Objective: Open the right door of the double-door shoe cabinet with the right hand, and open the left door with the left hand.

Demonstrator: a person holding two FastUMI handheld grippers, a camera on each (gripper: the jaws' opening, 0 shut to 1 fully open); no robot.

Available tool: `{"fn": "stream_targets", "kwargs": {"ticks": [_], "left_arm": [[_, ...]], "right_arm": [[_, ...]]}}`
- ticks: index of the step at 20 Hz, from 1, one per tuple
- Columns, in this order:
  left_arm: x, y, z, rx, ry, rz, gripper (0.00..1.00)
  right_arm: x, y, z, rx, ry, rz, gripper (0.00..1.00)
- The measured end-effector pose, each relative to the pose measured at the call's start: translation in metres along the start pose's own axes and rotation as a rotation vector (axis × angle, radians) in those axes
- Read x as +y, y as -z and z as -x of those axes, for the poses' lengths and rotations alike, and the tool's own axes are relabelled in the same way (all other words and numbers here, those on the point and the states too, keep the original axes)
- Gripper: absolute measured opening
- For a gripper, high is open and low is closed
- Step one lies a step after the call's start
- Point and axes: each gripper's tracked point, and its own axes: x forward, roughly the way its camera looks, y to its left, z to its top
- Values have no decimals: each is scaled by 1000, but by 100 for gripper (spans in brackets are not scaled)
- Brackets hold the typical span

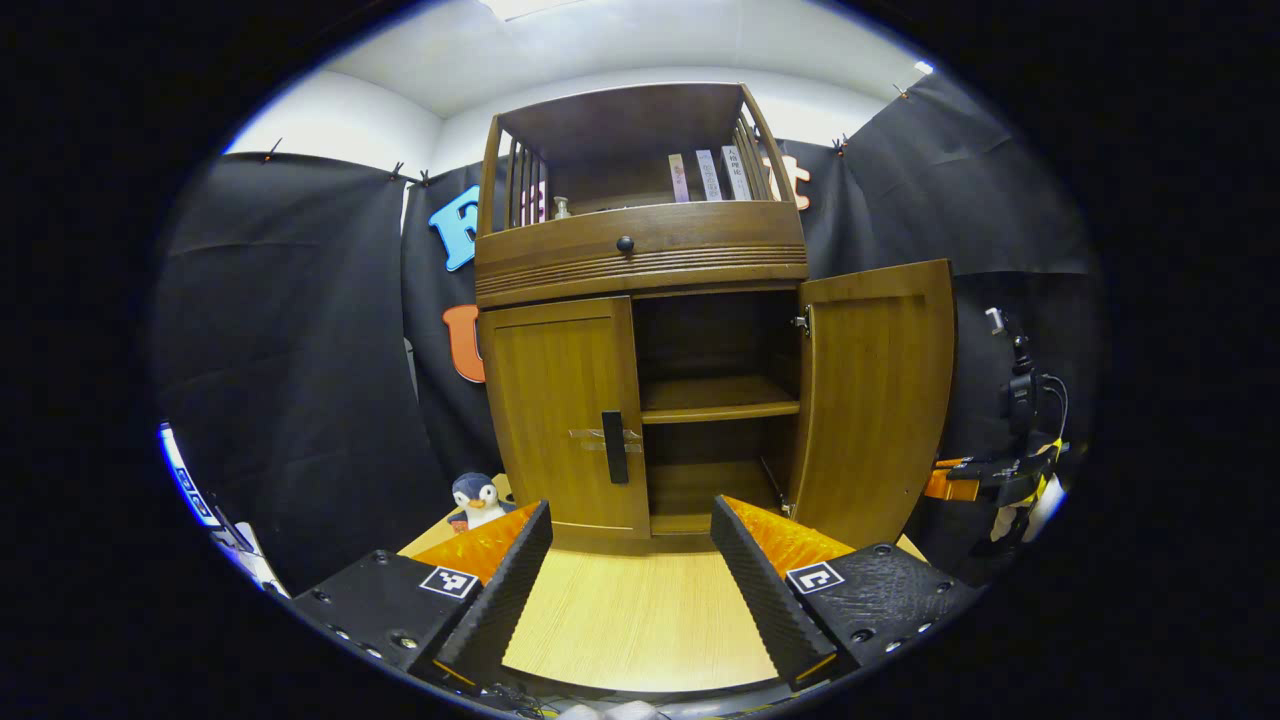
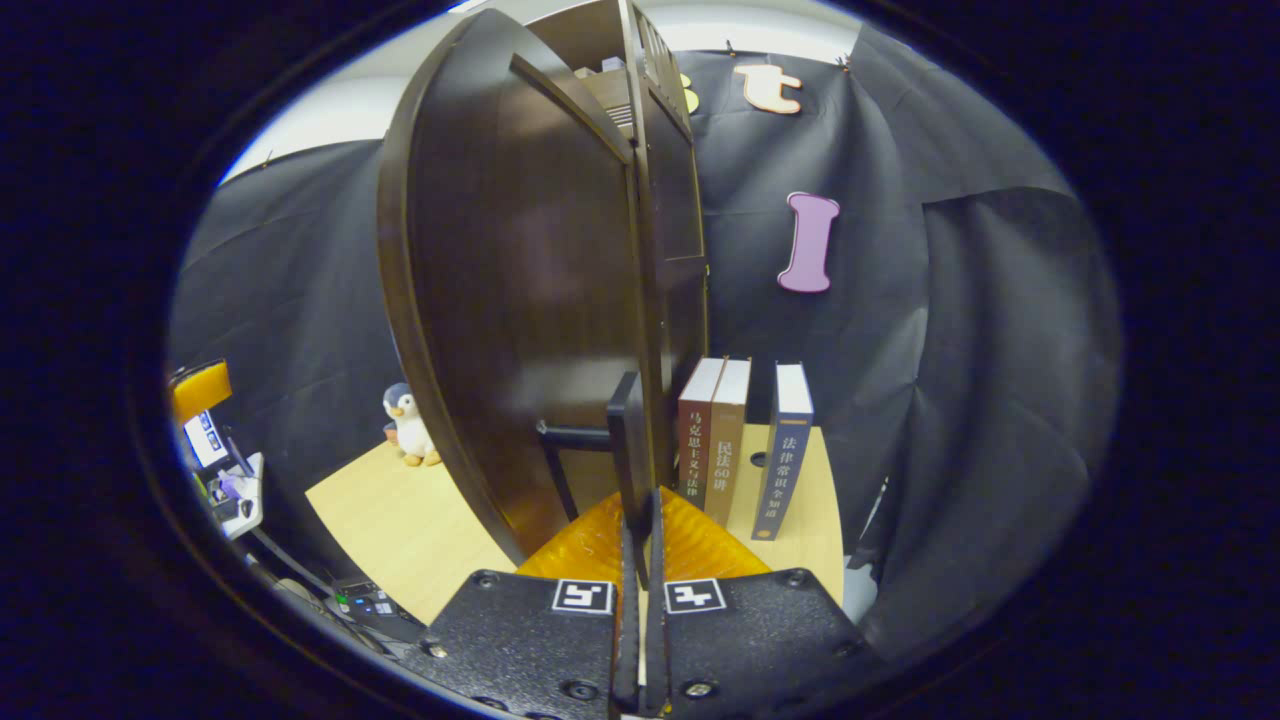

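Glossy brown wood shoe cabinet, pale matt wood-grain table, black cloth wall.

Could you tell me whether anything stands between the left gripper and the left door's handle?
Nothing visible does: the left gripper is open over the bare table, facing the closed left door and its handle.

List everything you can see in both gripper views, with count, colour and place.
shoe cabinet: one, brown wood, on the table
right door: one, brown, swung open
left door: one, brown, closed, black handle
drawer knob: one, black, above the doors
inner shelf: one, brown, bare
table: one, light wood
penguin toy: one, dark blue and white, left of the cabinet
standing books: three, brown, tan, navy, right gripper view
left gripper: black and orange, fingers apart
right gripper: fingers closed on the right door's handle
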Motion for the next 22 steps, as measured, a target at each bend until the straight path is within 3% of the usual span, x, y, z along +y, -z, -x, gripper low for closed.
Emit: {"fn": "stream_targets", "kwargs": {"ticks": [2,3,4,7,9,11,14,16,17,22], "left_arm": [[0,2,-2,3,2,0,96],[5,1,-6,-3,2,-5,96],[9,-1,-9,-5,3,-11,96],[15,-1,-21,-14,29,-16,96],[22,-5,-35,-21,61,-15,96],[32,-7,-55,-28,100,-14,100],[51,-6,-84,-19,149,-6,96],[68,-7,-104,-24,163,-7,100],[75,-8,-114,-33,172,-10,96],[95,4,-172,-39,220,-7,96]], "right_arm": [[-2,0,3,0,-17,-16,14],[-6,1,7,2,-17,-14,12],[-10,1,12,0,-8,-16,21],[-21,1,31,-2,56,-50,58],[-29,-10,52,-35,137,-64,71],[-32,-24,71,-76,234,-57,72],[-4,-53,92,-155,320,-71,80],[22,-66,101,-193,369,-48,93],[35,-73,103,-216,391,-39,99],[110,-86,101,-278,474,-59,100]]}}
